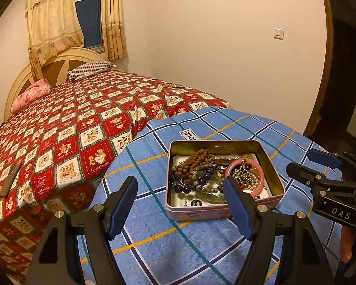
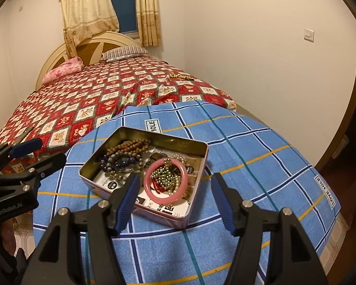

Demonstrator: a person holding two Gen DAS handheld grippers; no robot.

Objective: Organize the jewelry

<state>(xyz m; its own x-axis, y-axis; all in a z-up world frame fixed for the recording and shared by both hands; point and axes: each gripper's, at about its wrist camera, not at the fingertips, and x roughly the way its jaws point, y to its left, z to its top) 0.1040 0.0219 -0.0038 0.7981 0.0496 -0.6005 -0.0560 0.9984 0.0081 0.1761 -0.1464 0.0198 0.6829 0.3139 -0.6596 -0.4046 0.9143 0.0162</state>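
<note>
Pink rectangular metal tin (image 1: pixel 225 211) sits open on a blue plaid cloth (image 1: pixel 154 237) draped over the surface in front of the bed; gold interior, printed paper lining the bottom.

Contents: pink glossy bangle (image 2: pixel 166 182) at the near right side, lying flat, with a bunch of small gold-coloured metal beads (image 2: pixel 169 175) piled inside and over its ring. Brown wooden bead strand (image 1: pixel 194 163) heaped in the far left part. Dark purple bead bracelet (image 1: pixel 189 185) and grey-green stone bead bracelet (image 1: pixel 208 188) overlap beside it, all tangled and touching.

Left claw (image 1: pixel 180 200): wide apart, nothing held, poised above the near left edge of the tin; its right finger overlaps the tin in view.

Right claw (image 2: pixel 175 199): wide apart, nothing held, hovering just over the near side of the tin, bangle visible between the fingers. No contact visible.

Another beaded strand (image 2: pixel 181 76) lies far off on the red teddy-print bedspread (image 2: pixel 83 104), well apart from the tin.
</note>
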